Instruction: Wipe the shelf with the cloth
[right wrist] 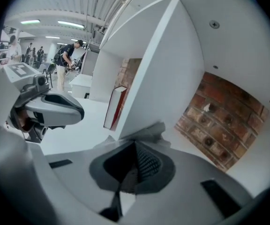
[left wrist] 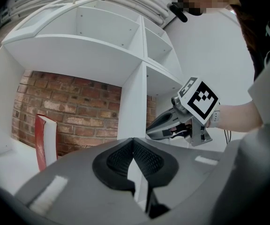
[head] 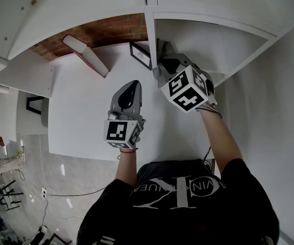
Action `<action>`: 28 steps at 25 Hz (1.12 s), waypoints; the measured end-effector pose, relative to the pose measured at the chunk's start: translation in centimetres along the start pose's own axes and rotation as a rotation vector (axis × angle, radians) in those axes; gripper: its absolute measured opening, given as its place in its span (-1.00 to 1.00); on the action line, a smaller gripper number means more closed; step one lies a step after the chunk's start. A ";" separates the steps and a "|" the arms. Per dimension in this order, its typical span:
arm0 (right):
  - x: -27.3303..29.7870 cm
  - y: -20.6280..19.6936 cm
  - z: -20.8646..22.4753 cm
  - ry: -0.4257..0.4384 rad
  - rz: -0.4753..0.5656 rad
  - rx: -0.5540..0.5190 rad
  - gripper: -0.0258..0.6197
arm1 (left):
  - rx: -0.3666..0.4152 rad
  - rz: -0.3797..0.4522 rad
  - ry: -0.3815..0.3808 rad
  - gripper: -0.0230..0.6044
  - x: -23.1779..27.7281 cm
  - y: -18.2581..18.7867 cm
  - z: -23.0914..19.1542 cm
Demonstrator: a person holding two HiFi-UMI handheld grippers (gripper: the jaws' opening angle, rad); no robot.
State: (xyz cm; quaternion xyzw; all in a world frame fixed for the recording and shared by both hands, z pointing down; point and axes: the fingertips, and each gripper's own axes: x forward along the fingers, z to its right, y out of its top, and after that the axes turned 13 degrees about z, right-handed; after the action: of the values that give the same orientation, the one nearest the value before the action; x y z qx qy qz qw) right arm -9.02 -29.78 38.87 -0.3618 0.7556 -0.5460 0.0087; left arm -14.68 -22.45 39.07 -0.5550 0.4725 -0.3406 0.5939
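The white shelf [head: 86, 111] has a brick back wall and an upright divider [head: 151, 34]. My right gripper [head: 161, 61] reaches to the foot of that divider and is shut on a crumpled grey cloth [head: 163, 48]. In the right gripper view the cloth [right wrist: 150, 130] bunches out beyond the closed tips of the right gripper [right wrist: 135, 144], against the divider's front edge. My left gripper [head: 131, 84] hovers level over the left compartment's board, a little left of the right one. The left gripper's [left wrist: 133, 140] tips meet with nothing between them.
A red-and-white book [head: 84, 54] leans in the left compartment near the brick wall. A small black-framed picture [head: 140, 55] stands beside the divider. The right compartment [head: 208, 45] opens past the divider. People [right wrist: 68, 55] stand far off in the room.
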 end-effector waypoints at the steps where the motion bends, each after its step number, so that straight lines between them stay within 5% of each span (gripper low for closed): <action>1: -0.1 -0.1 0.2 -0.011 -0.002 0.003 -0.88 | 0.000 -0.002 0.001 -0.90 -0.1 0.0 0.0; 22: -9.9 -8.9 9.4 -0.421 -0.121 0.188 -0.88 | -0.022 0.000 -0.120 -0.90 2.5 -0.7 3.8; 28: -11.8 -9.9 10.2 -0.470 -0.190 0.143 -0.88 | -0.035 0.010 -0.155 -0.90 3.2 -0.7 4.9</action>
State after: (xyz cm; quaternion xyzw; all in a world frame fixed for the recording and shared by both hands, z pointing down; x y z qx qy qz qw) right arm 9.13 -32.98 38.51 -0.5463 0.6549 -0.4976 0.1583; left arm -9.00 -23.86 38.89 -0.5877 0.4338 -0.2855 0.6204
